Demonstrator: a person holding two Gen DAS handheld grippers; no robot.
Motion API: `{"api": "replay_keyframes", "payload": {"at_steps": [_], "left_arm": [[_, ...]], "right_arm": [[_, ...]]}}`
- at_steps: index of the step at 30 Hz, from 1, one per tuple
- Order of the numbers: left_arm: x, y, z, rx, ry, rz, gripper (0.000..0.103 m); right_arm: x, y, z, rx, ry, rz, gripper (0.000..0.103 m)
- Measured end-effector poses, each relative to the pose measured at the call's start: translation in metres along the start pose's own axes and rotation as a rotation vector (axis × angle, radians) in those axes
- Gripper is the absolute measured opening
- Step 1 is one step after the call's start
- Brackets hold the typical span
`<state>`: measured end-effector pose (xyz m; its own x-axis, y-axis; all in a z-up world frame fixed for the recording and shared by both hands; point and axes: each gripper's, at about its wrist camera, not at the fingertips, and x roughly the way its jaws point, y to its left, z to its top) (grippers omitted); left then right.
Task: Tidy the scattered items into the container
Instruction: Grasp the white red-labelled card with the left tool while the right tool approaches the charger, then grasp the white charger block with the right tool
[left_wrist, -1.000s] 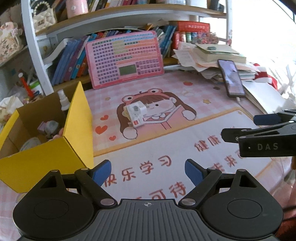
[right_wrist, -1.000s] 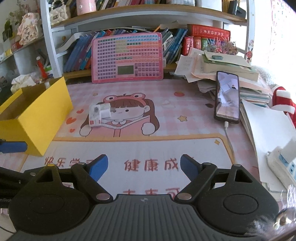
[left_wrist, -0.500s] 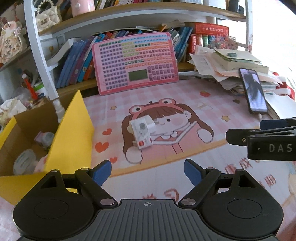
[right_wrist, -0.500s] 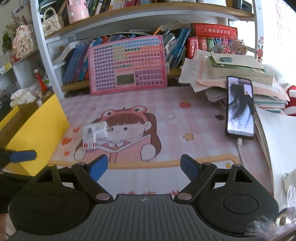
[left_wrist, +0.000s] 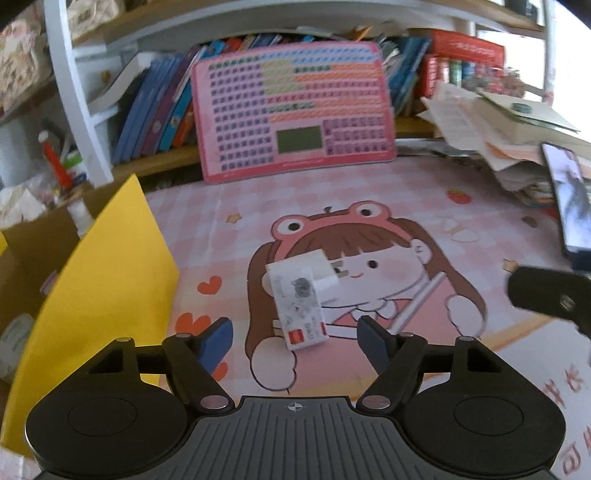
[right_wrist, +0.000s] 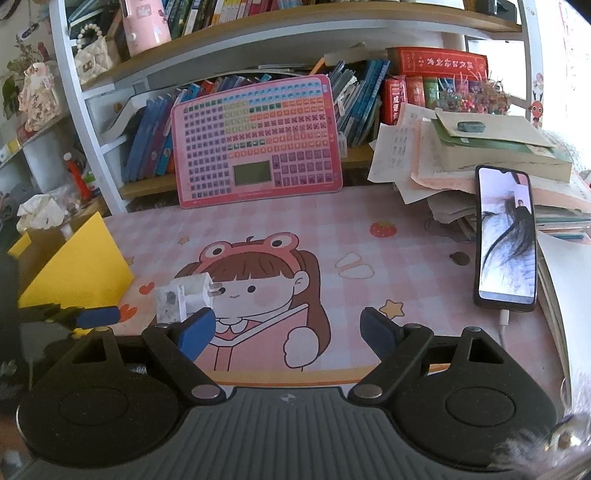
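A white charger plug (left_wrist: 301, 301) with a red label lies on the pink cartoon desk mat (left_wrist: 369, 206); it also shows in the right wrist view (right_wrist: 183, 297). My left gripper (left_wrist: 295, 338) is open and empty, its blue fingertips either side of the plug's near end, just short of it. My right gripper (right_wrist: 288, 328) is open and empty, to the right of the plug. A yellow cardboard box (left_wrist: 107, 280) with several small items inside stands at the left; it also shows in the right wrist view (right_wrist: 79, 269).
A pink keyboard-like board (right_wrist: 258, 140) leans on the bookshelf at the back. A phone (right_wrist: 506, 236) on a cable leans on a stack of papers and books (right_wrist: 480, 147) at the right. Clutter (right_wrist: 40, 214) sits behind the box.
Both grippers have moved forward over the mat. The plug now lies close between my left gripper's fingertips. Both stay open.
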<state>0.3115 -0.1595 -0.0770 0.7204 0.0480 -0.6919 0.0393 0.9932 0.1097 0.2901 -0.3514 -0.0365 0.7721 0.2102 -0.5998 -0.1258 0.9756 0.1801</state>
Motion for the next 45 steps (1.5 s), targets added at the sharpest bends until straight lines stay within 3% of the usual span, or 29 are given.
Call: {"api": "replay_keyframes", "payload": {"at_steps": [5, 7, 11, 16, 32, 45], "left_arm": [[0.016, 0.002, 0.005, -0.029, 0.022, 0.003, 0.074], [0.024, 0.001, 0.005, -0.04, 0.033, -0.001, 0.064], [0.037, 0.004, 0.007, -0.084, 0.068, -0.011, 0.055], [0.044, 0.008, 0.008, -0.099, 0.075, -0.031, 0.03], [0.007, 0.031, -0.011, -0.099, 0.079, -0.053, 0.029], [-0.025, 0.042, -0.034, -0.089, 0.116, -0.044, 0.029]], "right_arm": [[0.008, -0.004, 0.001, 0.002, 0.019, -0.003, 0.085], [0.01, -0.005, 0.003, -0.006, 0.021, -0.006, 0.085], [0.013, -0.009, 0.008, -0.009, 0.015, -0.016, 0.085], [0.021, -0.012, 0.009, 0.013, 0.024, -0.022, 0.085], [0.048, 0.028, 0.004, -0.067, 0.059, 0.064, 0.085], [0.118, 0.078, 0.016, -0.32, 0.097, 0.186, 0.082]]}}
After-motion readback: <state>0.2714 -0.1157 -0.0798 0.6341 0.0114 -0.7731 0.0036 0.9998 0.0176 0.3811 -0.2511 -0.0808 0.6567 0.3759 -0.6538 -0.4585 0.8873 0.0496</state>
